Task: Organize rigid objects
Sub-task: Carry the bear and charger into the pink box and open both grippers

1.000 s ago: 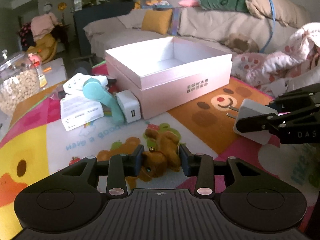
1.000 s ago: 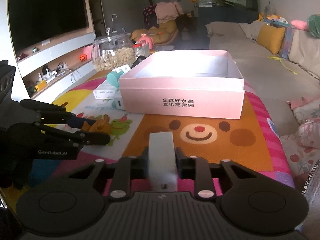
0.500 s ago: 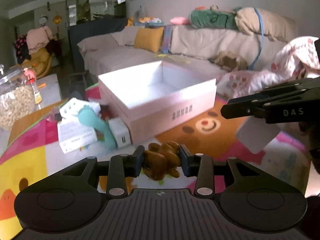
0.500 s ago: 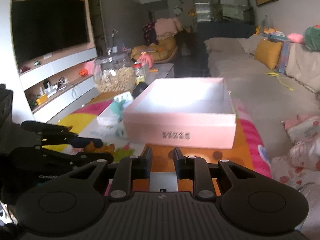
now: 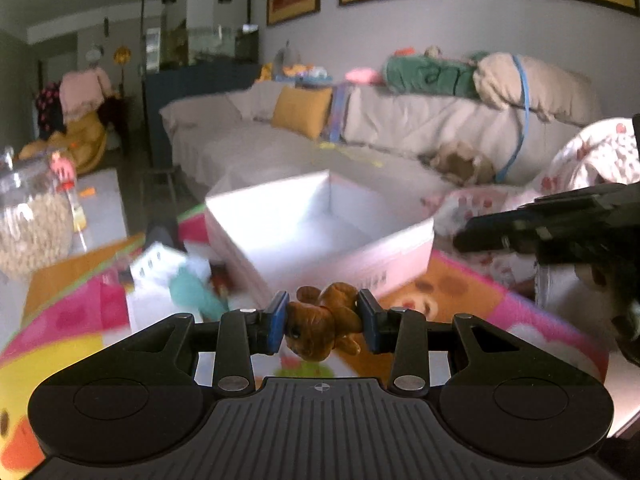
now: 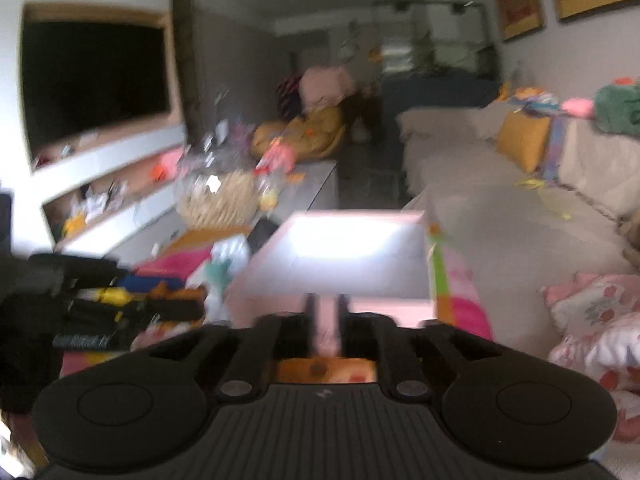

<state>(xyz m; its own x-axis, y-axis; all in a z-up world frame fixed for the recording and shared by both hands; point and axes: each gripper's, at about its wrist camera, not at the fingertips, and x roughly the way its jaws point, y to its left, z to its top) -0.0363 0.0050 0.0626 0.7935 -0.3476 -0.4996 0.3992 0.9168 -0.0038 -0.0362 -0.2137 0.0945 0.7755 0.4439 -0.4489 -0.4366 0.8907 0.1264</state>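
Observation:
My left gripper (image 5: pixel 323 318) is shut on a small brown toy bear (image 5: pixel 320 328), held off the mat between the blue pads. Just beyond it stands the open pink box (image 5: pixel 360 248), white inside, with nothing in the part I can see. My right gripper (image 5: pixel 472 236) reaches in from the right at about the height of the box's rim. In the blurred right wrist view its jaws (image 6: pixel 325 304) are opening with nothing between them, only the box's wall (image 6: pixel 384 308) showing through the gap. The white charger is not in sight. The left gripper (image 6: pixel 160 308) shows at lower left there.
A colourful play mat (image 5: pixel 460 292) covers the surface. Left of the box lie a teal handle (image 5: pixel 192 288) and white packets (image 5: pixel 156 260). A glass jar (image 5: pixel 28 232) of snacks stands far left. A sofa (image 5: pixel 400 128) and a printed blanket (image 5: pixel 592 152) lie behind and right.
Both grippers rose and tilted up. The white charger slid down out of the right gripper's fingers and is gone from view. The bear came up off the mat with the left gripper.

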